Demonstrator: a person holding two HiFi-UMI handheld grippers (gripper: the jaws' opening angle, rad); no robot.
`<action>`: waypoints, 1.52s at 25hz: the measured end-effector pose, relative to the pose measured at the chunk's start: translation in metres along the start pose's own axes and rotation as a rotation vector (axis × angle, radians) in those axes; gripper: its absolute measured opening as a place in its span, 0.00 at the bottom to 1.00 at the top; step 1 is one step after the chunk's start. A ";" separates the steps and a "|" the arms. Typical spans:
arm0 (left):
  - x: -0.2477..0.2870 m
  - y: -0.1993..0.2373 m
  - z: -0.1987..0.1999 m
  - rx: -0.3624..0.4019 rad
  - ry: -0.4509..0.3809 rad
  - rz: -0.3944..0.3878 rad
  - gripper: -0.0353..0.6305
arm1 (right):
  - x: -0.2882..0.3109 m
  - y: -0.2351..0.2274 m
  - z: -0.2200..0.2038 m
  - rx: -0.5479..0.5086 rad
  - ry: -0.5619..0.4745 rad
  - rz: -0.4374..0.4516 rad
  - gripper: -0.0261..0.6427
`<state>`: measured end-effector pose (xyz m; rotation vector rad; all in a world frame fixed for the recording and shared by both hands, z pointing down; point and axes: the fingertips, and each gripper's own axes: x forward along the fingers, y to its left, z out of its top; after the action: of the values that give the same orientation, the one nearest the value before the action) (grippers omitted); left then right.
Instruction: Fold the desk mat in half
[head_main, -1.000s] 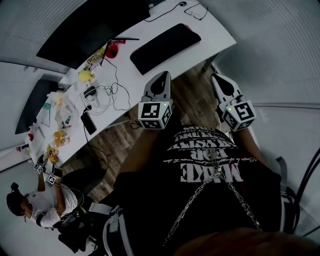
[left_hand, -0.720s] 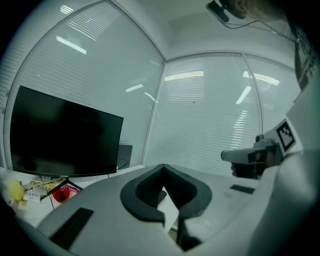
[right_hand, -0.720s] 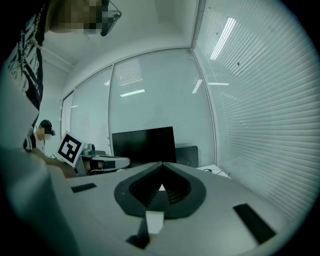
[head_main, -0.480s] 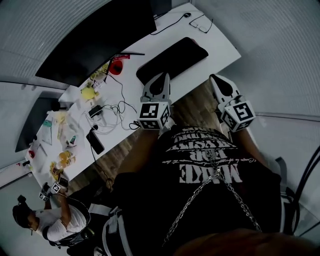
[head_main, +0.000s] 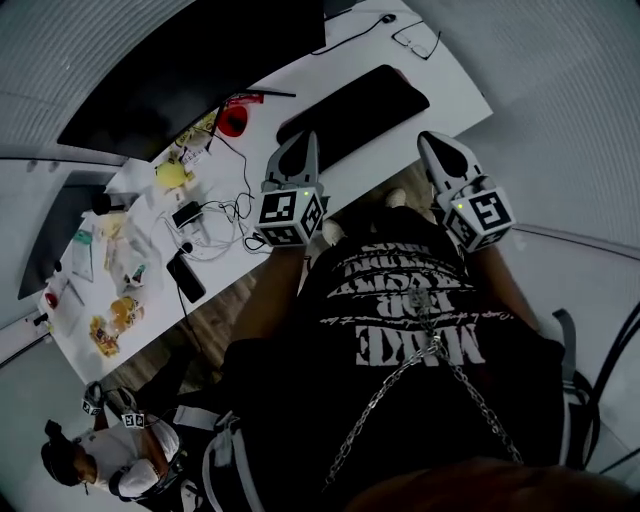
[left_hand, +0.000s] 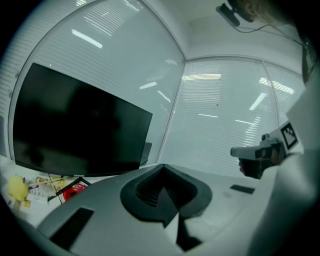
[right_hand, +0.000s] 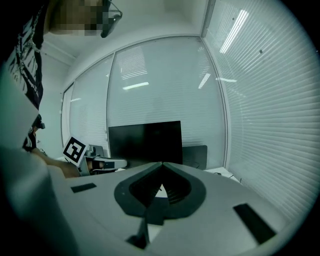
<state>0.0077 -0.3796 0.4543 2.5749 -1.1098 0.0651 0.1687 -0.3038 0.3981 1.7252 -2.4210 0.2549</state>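
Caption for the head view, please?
Left gripper and right gripper, both shut and empty, point toward the unfolded desk mat.

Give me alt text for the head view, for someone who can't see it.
Seen from above, a person holds the left gripper and right gripper, both with jaws shut and empty, out toward a black desk mat lying flat on a white desk. A dark monitor stands behind the mat, with tangled cables further left.

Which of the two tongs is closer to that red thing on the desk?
Left. The left tongs hover a little right of the red object; the right tongs are much farther right.
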 end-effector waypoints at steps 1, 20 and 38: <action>0.000 0.001 -0.004 -0.006 0.012 0.005 0.05 | 0.003 -0.001 -0.004 0.012 0.011 0.007 0.03; 0.138 0.050 -0.113 -0.131 0.391 0.162 0.05 | 0.157 -0.137 -0.087 0.039 0.298 0.328 0.03; 0.204 0.007 -0.178 -0.217 0.559 0.204 0.05 | 0.194 -0.256 -0.284 0.413 0.844 0.601 0.40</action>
<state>0.1600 -0.4698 0.6592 2.0532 -1.0768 0.6336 0.3564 -0.4992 0.7297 0.6519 -2.1807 1.3158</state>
